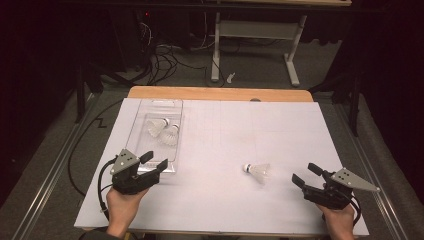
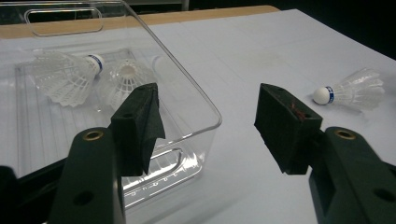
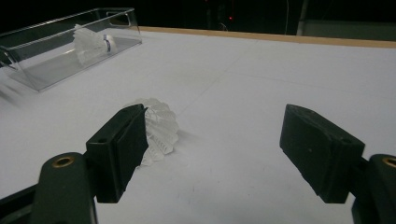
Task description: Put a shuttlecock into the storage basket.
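High view: both tools, left (image 1: 154, 162) and right (image 1: 305, 175), released; feathery white shuttlecock (image 1: 258, 171) between; clear ribbed, probably plastic, tray (image 1: 172, 107).

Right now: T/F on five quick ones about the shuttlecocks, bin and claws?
1. Two shuttlecocks lie inside the clear bin. True.
2. A third shuttlecock lies on the white sheet, outside the bin. True.
3. The right claw is shut on that shuttlecock. False: its jaws stand open and hold nothing; the shuttlecock lies on the sheet ahead of them.
4. The left claw is open, at the bin's near end. True.
5. The bin sits on the right half of the sheet. False: it sits at the left, toward the far edge.
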A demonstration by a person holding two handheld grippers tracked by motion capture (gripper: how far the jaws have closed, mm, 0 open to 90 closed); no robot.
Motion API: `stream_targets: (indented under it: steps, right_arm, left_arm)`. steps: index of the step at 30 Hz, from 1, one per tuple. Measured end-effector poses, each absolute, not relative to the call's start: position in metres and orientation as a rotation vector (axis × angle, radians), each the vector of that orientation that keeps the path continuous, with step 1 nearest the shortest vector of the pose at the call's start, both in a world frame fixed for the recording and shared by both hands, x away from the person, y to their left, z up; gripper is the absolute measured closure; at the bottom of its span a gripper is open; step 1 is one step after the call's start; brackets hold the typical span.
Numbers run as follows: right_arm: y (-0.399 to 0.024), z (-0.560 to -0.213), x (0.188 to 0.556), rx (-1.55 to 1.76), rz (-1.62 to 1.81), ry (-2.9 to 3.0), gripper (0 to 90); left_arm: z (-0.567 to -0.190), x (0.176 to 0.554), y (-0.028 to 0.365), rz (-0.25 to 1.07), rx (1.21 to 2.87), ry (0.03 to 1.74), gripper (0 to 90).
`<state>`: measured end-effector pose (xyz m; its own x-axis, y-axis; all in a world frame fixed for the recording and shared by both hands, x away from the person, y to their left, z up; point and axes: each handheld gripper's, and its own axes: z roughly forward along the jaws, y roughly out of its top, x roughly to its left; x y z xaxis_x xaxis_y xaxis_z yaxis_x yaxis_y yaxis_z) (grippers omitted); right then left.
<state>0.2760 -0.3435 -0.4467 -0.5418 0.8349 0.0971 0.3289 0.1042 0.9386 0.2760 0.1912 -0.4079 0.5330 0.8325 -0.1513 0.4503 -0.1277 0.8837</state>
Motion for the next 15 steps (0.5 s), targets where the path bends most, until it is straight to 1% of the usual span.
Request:
stream_targets:
  steps: [15]
  right_arm:
    - [-0.344, -0.447, 0.276, 1.134, 1.442, 1.922, 23.6]
  left_arm:
    - [-0.41, 0.275, 0.177, 0.447, 1.792, 1.03, 40.5]
